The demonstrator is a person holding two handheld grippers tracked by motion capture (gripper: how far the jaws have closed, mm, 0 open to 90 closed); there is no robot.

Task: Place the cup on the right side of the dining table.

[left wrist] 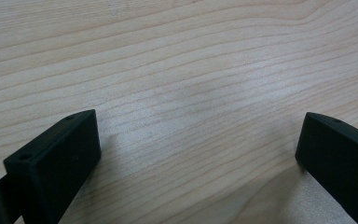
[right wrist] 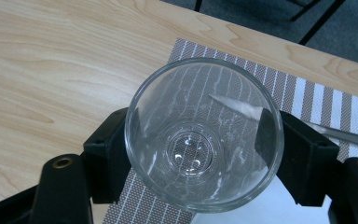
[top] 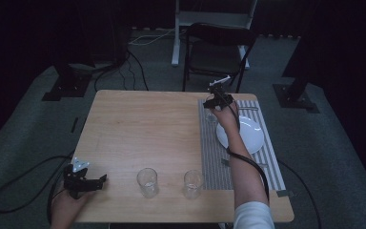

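Observation:
My right gripper [right wrist: 203,140] is shut on a clear empty drinking glass [right wrist: 204,133], one black jaw on each side of its wall. I look straight down into the glass, with the far left corner of a striped placemat [right wrist: 242,60] under it. Whether the glass rests on the mat or hangs above it I cannot tell. In the high view my right gripper [top: 218,101] is at the far end of the placemat [top: 214,167], beyond a white plate [top: 248,136]. My left gripper [top: 102,180] lies at the table's near left corner, and its jaws [left wrist: 198,135] stand wide open over bare wood.
Two more empty glasses [top: 147,182] [top: 193,183] stand near the front edge of the wooden table [top: 143,124]. Cutlery [top: 248,109] lies along the far end of the mat. A black chair [top: 217,52] stands behind the table.

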